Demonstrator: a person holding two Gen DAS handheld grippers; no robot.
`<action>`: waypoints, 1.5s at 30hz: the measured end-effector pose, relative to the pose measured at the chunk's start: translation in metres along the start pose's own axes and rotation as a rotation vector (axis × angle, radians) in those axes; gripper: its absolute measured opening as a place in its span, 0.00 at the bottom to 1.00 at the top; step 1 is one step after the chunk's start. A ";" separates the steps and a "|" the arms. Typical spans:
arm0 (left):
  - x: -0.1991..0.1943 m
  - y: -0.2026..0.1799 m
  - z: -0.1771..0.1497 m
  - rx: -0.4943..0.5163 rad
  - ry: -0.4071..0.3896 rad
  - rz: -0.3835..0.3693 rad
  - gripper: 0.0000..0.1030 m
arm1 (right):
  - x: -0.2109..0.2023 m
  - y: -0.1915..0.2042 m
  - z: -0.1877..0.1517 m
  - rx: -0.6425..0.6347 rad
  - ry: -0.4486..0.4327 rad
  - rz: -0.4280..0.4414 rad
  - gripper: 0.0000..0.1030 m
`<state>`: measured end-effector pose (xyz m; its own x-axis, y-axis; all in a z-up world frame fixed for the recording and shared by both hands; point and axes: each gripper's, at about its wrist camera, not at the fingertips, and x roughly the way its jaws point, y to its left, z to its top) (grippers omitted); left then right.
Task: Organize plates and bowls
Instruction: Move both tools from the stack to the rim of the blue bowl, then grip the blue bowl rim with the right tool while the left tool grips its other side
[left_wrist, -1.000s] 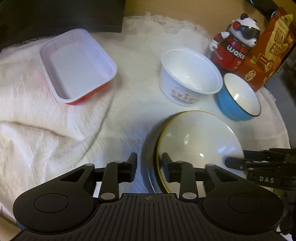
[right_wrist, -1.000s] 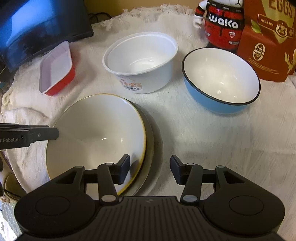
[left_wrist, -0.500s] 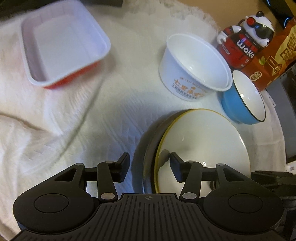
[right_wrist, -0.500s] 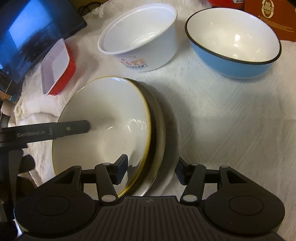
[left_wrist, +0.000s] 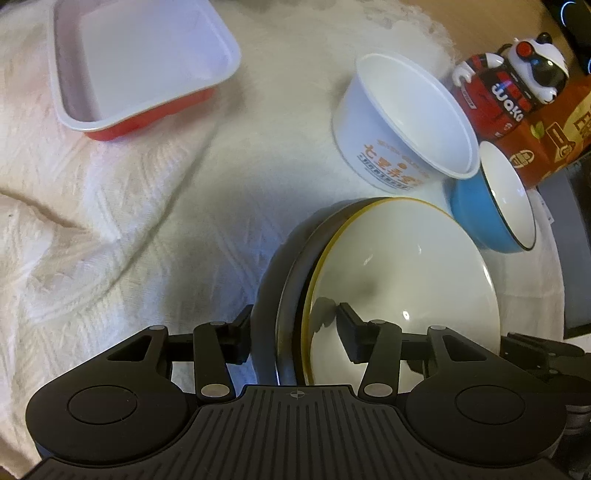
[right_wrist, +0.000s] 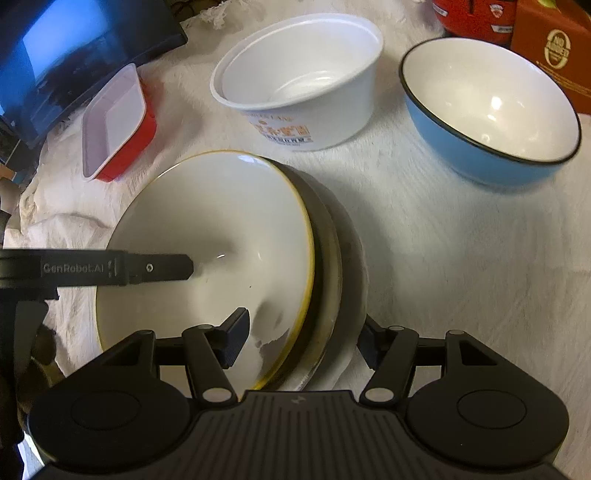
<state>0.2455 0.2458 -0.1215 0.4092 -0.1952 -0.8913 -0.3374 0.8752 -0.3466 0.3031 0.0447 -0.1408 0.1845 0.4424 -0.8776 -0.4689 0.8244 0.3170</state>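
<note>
- Plates make a stack of three at the near middle of the white textured cloth (left_wrist: 155, 206): a cream yellow-rimmed ceramic plate (left_wrist: 406, 266) on top, a dark-rimmed plate (right_wrist: 325, 236) under it, and a pale white plate (right_wrist: 356, 258) at the bottom.
- Your left gripper (left_wrist: 293, 330) straddles the stack's rim with its jaws spread wide, one finger outside on the cloth side, the other over the cream plate's face; neither pad presses the plates.
- Your right gripper (right_wrist: 303, 336) straddles the opposite edge; its jaws have just been opening, the stack's rim between them, one finger over the cream plate and the other outside. You have hold of nothing there.
- Both of your grippers tip steeply down at the stack, facing each other across it.
- Two bowls stand beyond the plates: a white plastic bowl with orange print (right_wrist: 299, 88) and a blue ceramic bowl with a white inside and dark rim (right_wrist: 491, 110), near each other but apart in the right wrist view.
- One rectangular red tray with a white inside (left_wrist: 140, 66) sits well apart on the far side of the cloth.
- Behind the bowls you have a red panda-figure can (left_wrist: 513, 96) and an orange egg carton (right_wrist: 557, 48); a dark screen (right_wrist: 66, 55) borders the cloth.
</note>
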 end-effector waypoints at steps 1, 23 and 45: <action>-0.001 0.002 0.000 -0.004 -0.003 0.005 0.51 | 0.002 0.002 0.002 -0.004 -0.002 -0.001 0.61; -0.076 -0.051 0.017 0.063 -0.286 0.132 0.46 | -0.110 -0.069 0.001 -0.075 -0.366 -0.129 0.61; 0.090 -0.195 0.070 -0.013 -0.061 0.000 0.43 | -0.031 -0.195 0.099 0.175 -0.155 0.017 0.40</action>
<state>0.4074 0.0886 -0.1134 0.4596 -0.1674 -0.8722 -0.3486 0.8693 -0.3505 0.4747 -0.0951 -0.1400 0.3149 0.4945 -0.8101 -0.3185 0.8591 0.4006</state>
